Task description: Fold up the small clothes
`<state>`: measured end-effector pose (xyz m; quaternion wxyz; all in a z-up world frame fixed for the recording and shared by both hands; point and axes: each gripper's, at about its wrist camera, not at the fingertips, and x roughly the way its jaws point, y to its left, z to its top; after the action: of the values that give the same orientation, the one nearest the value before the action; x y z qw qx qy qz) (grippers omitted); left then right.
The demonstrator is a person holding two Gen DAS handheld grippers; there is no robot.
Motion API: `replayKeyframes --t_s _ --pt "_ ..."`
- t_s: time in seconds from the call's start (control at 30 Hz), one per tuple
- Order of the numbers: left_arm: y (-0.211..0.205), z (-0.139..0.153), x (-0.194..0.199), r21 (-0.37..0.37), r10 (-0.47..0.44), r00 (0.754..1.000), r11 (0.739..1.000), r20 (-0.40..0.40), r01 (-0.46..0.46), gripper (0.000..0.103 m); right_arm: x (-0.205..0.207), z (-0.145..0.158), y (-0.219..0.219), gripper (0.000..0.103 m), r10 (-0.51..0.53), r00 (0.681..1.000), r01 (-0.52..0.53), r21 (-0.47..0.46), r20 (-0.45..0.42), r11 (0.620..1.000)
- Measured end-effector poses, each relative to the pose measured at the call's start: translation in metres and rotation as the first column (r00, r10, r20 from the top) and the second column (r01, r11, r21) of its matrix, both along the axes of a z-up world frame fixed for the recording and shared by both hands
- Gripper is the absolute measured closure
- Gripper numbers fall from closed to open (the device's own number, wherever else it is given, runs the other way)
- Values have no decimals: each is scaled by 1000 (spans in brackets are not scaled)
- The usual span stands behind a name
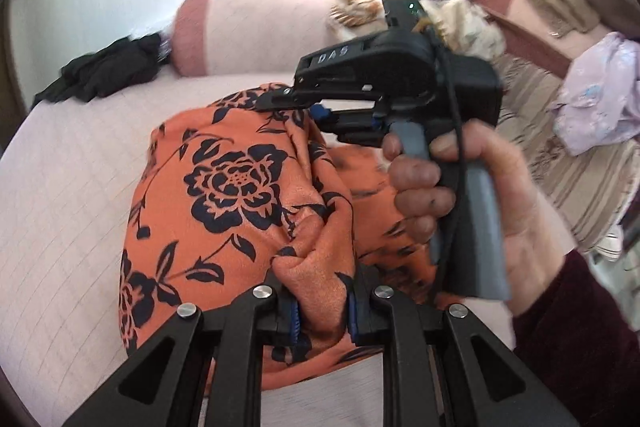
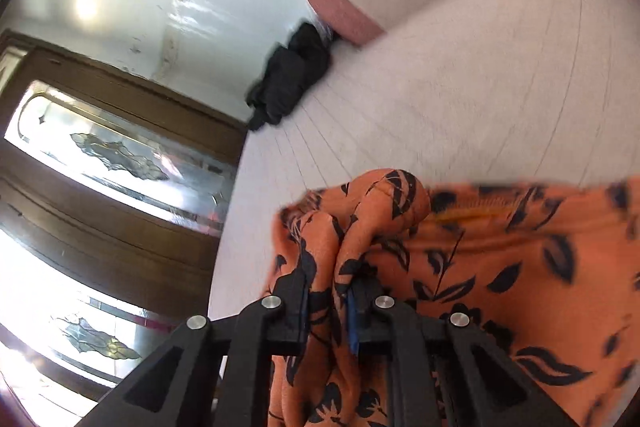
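An orange garment with black flowers [image 1: 232, 195] lies bunched on the pale pink quilted bed [image 1: 68, 187]. My left gripper [image 1: 320, 311] is shut on a thick fold of it at the near edge. The right gripper [image 1: 298, 103], held by a person's hand [image 1: 480, 195], reaches in from the right and pinches the garment's far edge. In the right wrist view, the right gripper [image 2: 328, 301] is shut on a gathered ridge of the orange garment [image 2: 500, 267], which spreads to the right.
A black garment [image 1: 104, 71] lies at the bed's far left, beside a pink bolster [image 1: 248, 31]. More clothes are heaped at the back right, with a lilac garment [image 1: 600, 99] on a striped blanket [image 1: 568, 179]. A wooden door with glass panes [image 2: 112, 155] is to the left.
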<state>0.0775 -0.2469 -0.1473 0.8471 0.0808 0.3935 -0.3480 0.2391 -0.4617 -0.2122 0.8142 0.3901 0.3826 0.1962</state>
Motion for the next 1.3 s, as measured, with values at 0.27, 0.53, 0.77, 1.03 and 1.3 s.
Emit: replayKeyframes --t_s 0.27,0.53,0.77,1.03,1.3 --pt "-83 -27 -5 -38 -94 989 995 -117 90 86 -27 -1 -88 88 -142 990 141 -59 -5 988" --pt "-92 -45 7 -50 -186 958 983 -219 179 54 -13 -50 -125 84 -150 977 141 -70 -154 988" --pt "-21 -14 17 -87 -233 971 970 -45 229 29 -42 -18 -148 58 -304 945 282 -170 -119 944" --pt "27 -57 72 35 -33 998 999 -53 35 29 -101 36 -74 59 -143 989 144 -244 22 959" --pt "34 -77 62 149 -148 982 975 -114 164 28 -166 -21 -10 65 -147 968 58 -389 -202 919"
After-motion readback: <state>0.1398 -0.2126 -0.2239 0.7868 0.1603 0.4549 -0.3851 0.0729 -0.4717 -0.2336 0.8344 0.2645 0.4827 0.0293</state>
